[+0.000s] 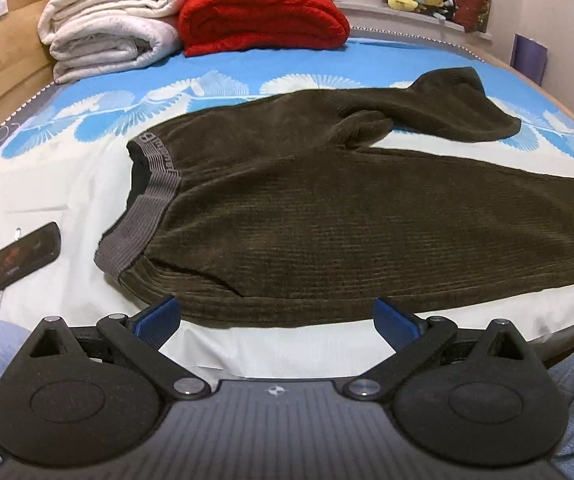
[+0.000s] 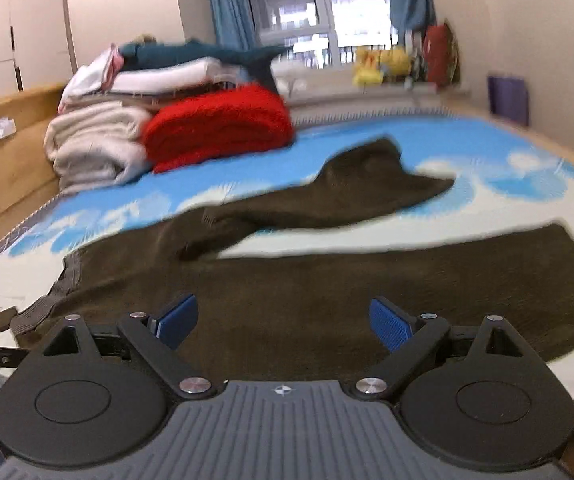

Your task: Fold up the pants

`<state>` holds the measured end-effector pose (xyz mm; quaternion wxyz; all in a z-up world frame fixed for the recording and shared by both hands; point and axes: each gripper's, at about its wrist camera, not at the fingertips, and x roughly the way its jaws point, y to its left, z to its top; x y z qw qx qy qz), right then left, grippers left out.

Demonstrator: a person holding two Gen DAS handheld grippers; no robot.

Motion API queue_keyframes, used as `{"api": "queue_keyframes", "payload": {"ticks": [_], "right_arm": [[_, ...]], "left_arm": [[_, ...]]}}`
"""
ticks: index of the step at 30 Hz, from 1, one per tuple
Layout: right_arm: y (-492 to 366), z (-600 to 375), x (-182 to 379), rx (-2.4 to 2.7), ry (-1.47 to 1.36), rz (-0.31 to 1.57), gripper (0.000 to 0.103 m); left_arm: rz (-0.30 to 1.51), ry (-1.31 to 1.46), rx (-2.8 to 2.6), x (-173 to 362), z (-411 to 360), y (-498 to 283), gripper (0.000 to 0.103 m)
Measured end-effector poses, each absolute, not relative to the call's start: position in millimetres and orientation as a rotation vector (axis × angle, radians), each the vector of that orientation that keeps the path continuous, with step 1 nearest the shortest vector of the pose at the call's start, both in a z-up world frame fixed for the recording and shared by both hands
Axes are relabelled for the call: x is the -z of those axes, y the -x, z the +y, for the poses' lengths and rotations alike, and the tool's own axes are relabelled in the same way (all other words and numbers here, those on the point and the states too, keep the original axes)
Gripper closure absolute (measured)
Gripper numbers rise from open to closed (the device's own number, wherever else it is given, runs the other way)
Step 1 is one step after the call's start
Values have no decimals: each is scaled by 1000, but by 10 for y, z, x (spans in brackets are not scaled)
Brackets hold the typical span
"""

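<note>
Pants: dark olive corduroy pants (image 1: 327, 216) lie spread on the blue-and-white bed sheet (image 1: 47, 184), far leg crumpled at one o'clock.
Jaws: left gripper (image 1: 277, 316) and right gripper (image 2: 283, 322) gape wide, both empty.
Tip: flatten that leg, then fold halves together.

**Even daylight; right view smeared**

Left wrist view sharp, evenly lit, soft shadows only. Right wrist view motion-blurred throughout. Window (image 2: 319, 12) blows out white at the far wall. Fisheye bends the bed (image 1: 67, 184) edges; corners vignette dark.

One pair of pants (image 1: 327, 216) at the centre, one red blanket (image 1: 263, 16) at 12 o'clock, one phone (image 1: 19, 260) at 9 o'clock — and two grippers, left gripper (image 1: 277, 316) and right gripper (image 2: 285, 324).
</note>
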<state>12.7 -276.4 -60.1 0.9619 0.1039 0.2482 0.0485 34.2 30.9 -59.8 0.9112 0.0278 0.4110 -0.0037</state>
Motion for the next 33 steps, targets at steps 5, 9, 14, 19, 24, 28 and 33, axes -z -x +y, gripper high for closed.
{"api": "queue_keyframes", "payload": {"ticks": [5,9,14,19,24,28,33], "right_arm": [[-182,-2777,643,-112,-245,533,9],[-234,-2895,672,-90,-335,538,9],[-256,-2917,717,-75,-373,534,9],[-287,-2827,717,-83,-335,540,9],[-318,-2830,721,-83,-337,551,9],[-342,-2817,726,-80,-336,558,9],[-387,-2781,737,-72,-331,567,9]], "left_arm": [[865,-55,27,711,295,-415,0],[882,-66,32,761,310,-472,0],[892,-55,37,772,335,-530,0],[894,-52,37,773,346,-554,0],[877,-59,35,699,353,-612,0],[849,-81,15,614,366,-708,0],[845,-67,12,539,417,-847,0]]}}
